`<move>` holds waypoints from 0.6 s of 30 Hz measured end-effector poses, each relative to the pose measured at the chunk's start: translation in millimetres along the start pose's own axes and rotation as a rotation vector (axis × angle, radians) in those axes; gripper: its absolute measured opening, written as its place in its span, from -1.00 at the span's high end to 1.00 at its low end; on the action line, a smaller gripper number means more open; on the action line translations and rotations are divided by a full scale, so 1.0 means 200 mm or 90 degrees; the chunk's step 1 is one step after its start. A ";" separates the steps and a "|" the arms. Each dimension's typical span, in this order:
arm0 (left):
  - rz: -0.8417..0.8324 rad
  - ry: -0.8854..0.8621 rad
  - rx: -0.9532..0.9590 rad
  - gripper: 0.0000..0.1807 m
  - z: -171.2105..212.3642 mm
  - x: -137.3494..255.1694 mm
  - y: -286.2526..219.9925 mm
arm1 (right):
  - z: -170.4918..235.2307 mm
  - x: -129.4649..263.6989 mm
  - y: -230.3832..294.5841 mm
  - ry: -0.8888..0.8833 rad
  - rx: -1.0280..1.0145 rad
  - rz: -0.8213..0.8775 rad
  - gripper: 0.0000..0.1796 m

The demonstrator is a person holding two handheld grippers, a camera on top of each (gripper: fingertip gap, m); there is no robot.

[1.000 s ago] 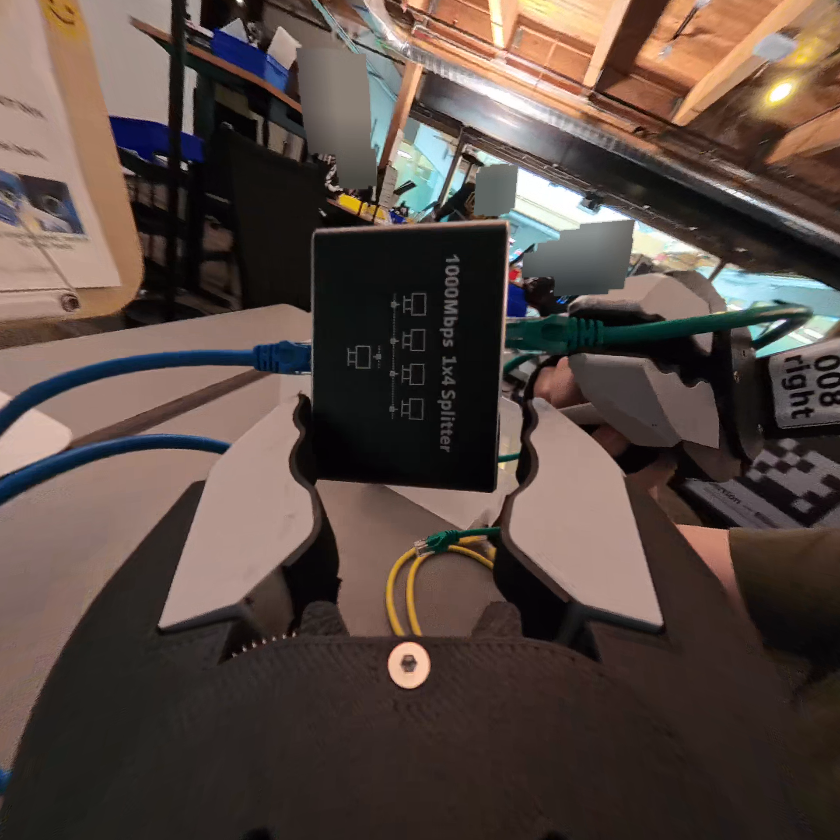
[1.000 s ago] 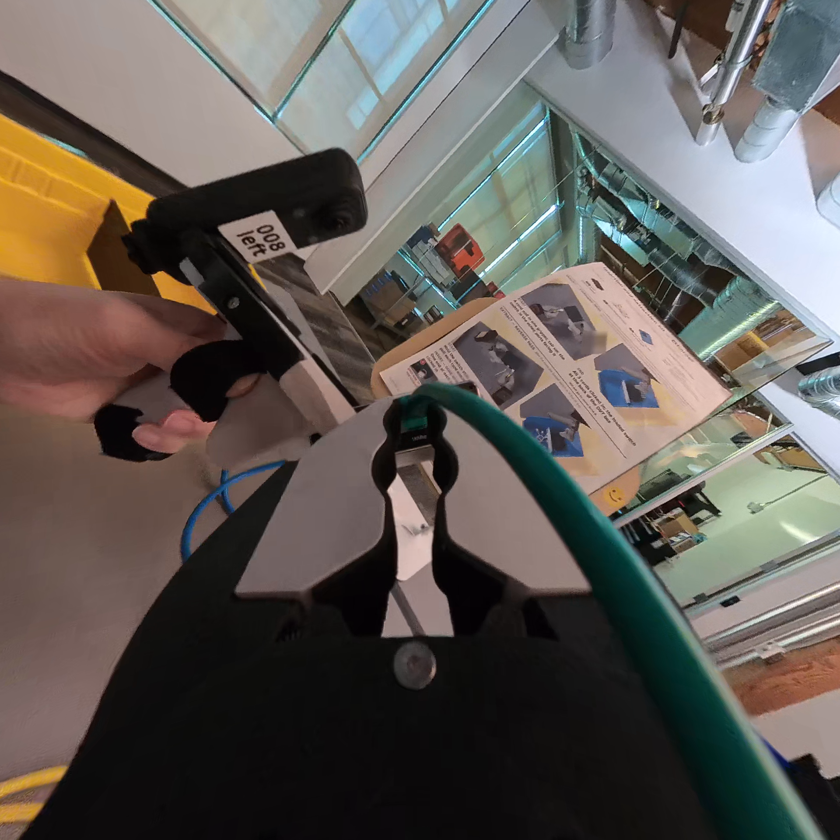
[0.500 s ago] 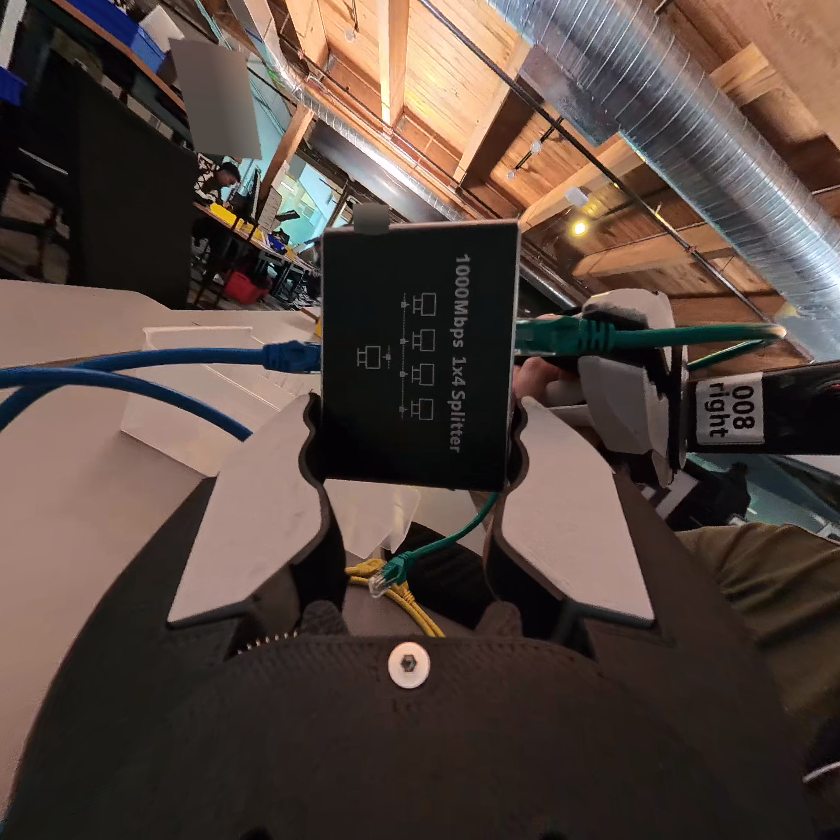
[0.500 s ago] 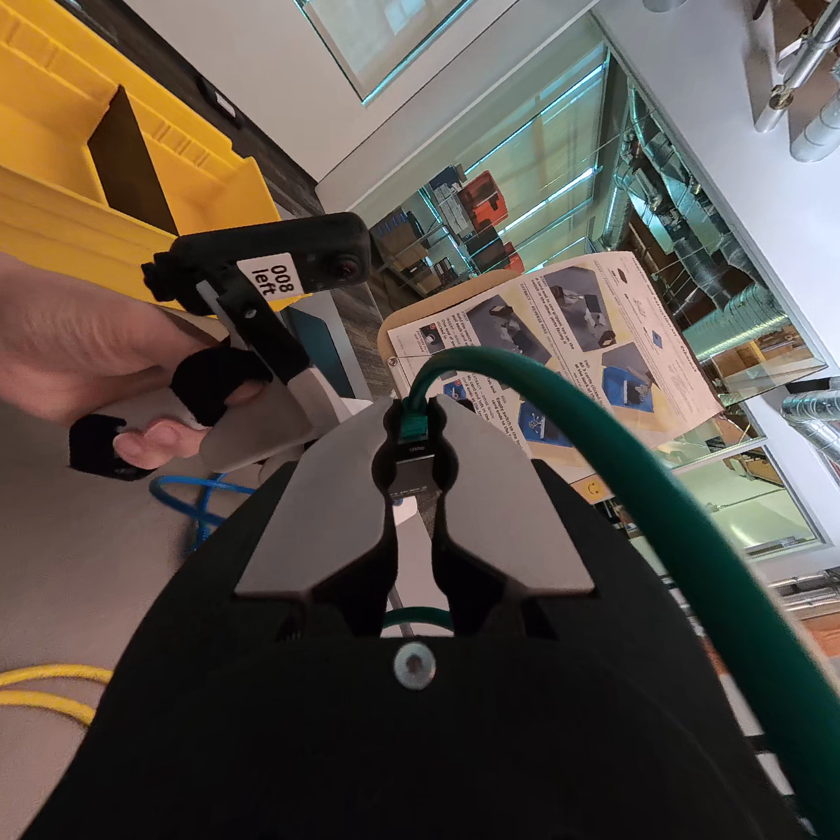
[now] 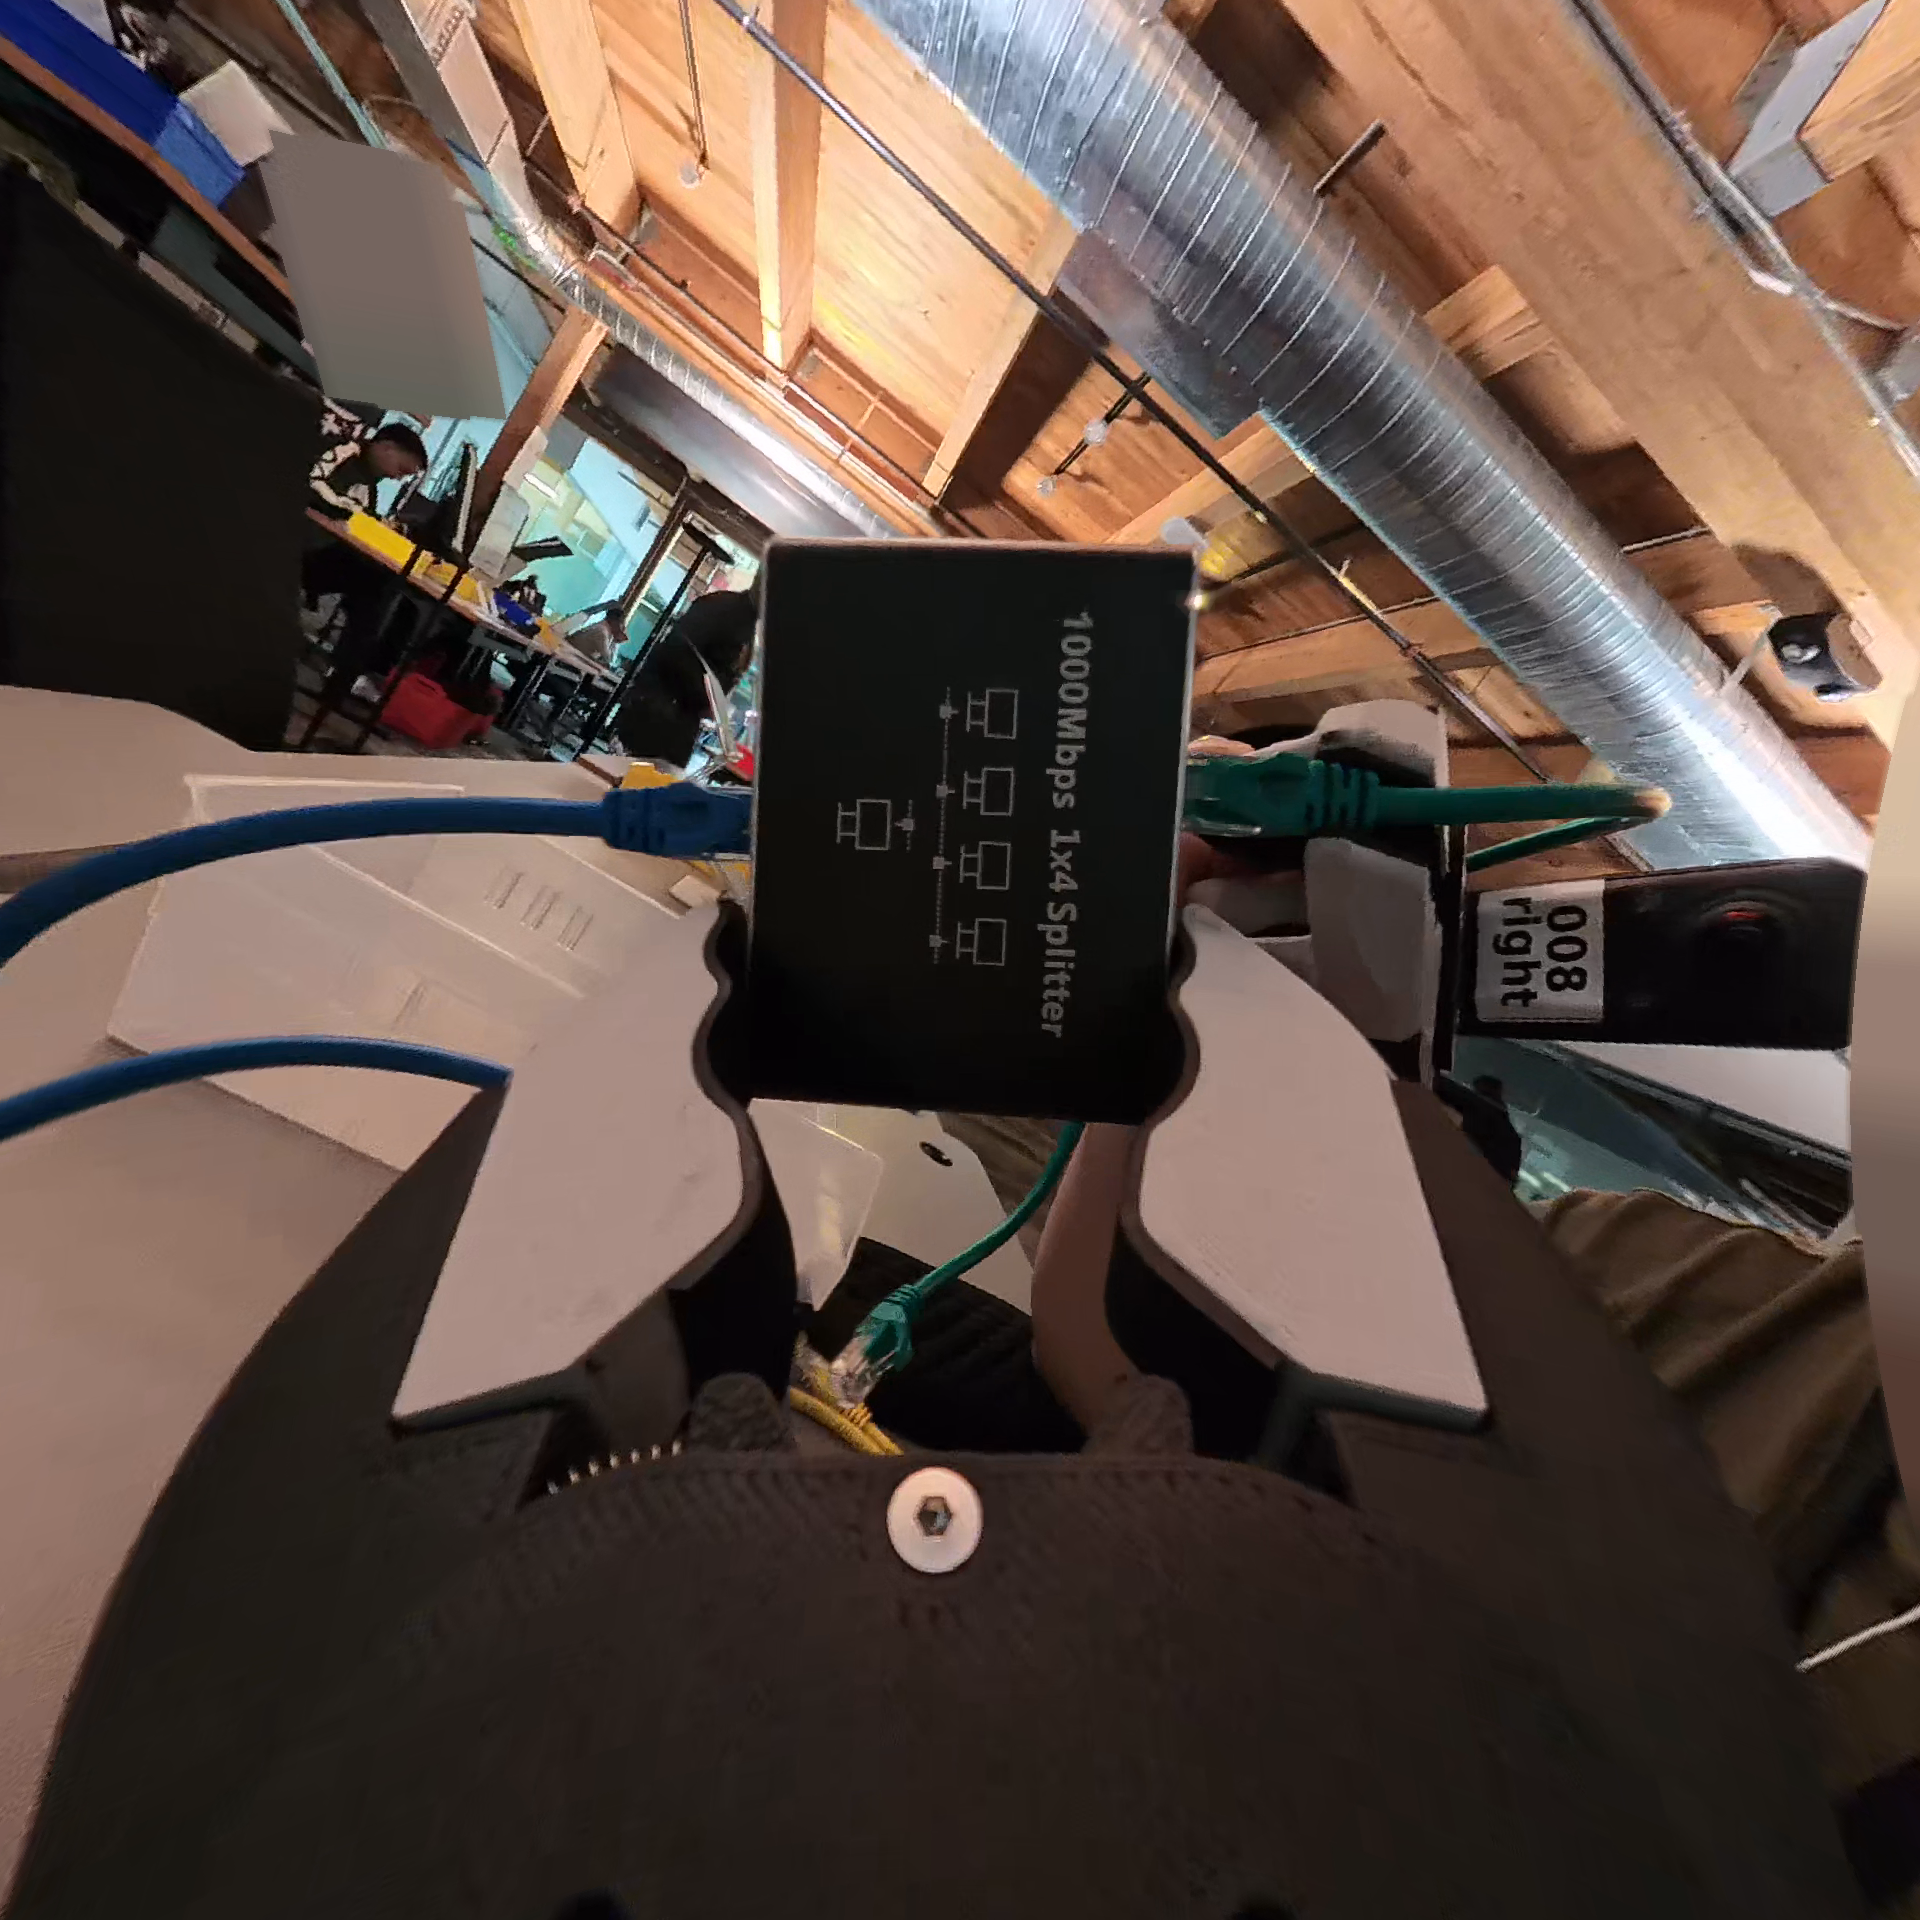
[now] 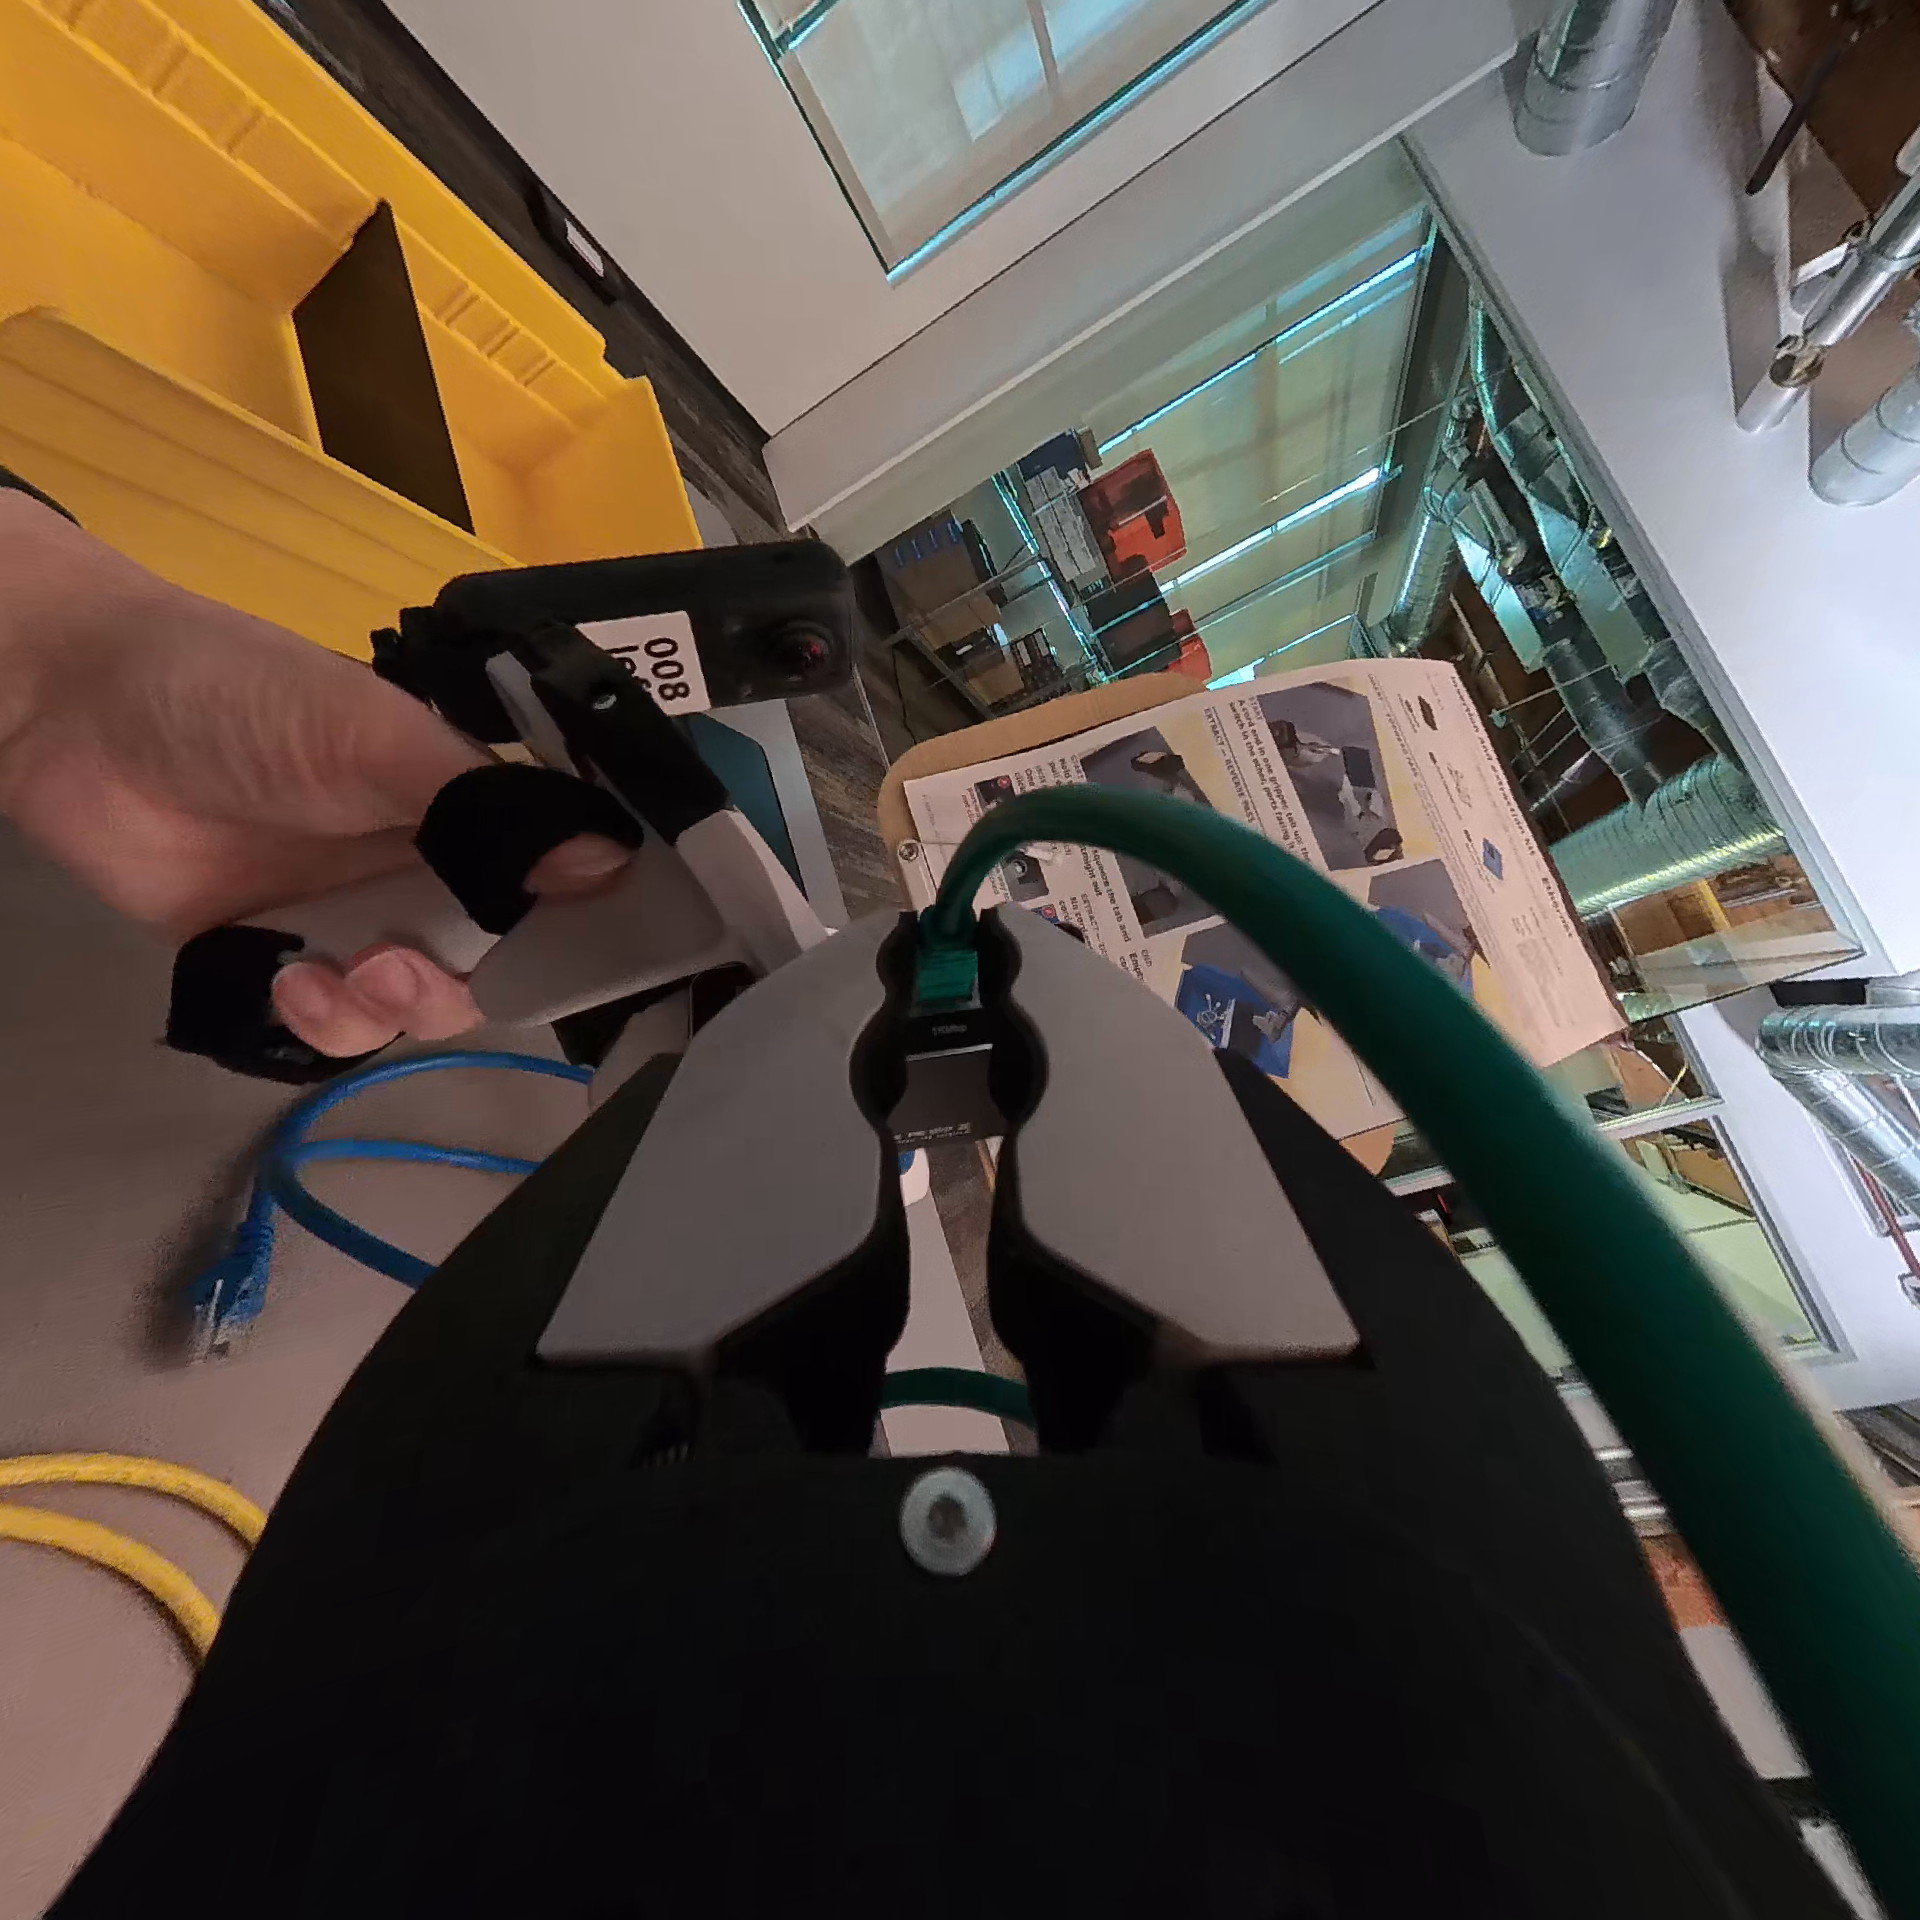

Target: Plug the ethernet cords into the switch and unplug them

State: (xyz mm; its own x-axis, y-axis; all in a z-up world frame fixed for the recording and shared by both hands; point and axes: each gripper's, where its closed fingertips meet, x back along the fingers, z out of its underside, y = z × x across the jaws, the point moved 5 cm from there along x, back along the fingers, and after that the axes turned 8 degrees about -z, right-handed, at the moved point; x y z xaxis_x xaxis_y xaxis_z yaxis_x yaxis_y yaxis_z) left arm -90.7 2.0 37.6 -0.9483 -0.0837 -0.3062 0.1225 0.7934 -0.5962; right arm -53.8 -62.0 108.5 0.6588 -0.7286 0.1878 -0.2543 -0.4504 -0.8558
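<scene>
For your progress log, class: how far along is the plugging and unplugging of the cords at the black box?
Done: a blue ethernet cord sits plugged into one side of the black rectangular switch box, clamped by the left gripper. In hand: the right gripper pinches the green cord's plug at the opposite side; whether it is fully seated cannot be told. Left: the loose yellow cord, then unplugging.

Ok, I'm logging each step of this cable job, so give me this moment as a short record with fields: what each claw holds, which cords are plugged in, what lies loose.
left claw: shut on the black switch, held up off the table
right claw: shut on the green plug at the switch's right side
blue cord: plugged into the switch's left side
green cord, other end: hanging loose below the switch
second blue plug: loose on the table
yellow cord: loose on the table
green plug seated: cannot tell
</scene>
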 end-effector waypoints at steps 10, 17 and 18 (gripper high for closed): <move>-0.060 -0.029 -0.121 0.18 -0.05 0.02 -0.07 | -0.04 0.04 -0.02 -0.040 -0.030 -0.009 0.87; -0.144 -0.048 -0.220 0.18 -0.10 0.03 -0.14 | -0.06 0.07 -0.04 -0.032 -0.042 0.021 0.89; -0.149 -0.043 -0.227 0.18 -0.10 0.03 -0.14 | -0.06 0.07 -0.04 -0.032 -0.045 0.021 0.89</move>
State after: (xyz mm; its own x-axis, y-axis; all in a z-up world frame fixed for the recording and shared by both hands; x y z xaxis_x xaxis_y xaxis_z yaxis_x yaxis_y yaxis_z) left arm -106.7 -8.7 67.1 -0.9155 -0.3163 -0.2486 -0.2141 0.9062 -0.3646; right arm -51.1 -75.3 124.3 0.6830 -0.7180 0.1341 -0.3243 -0.4626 -0.8251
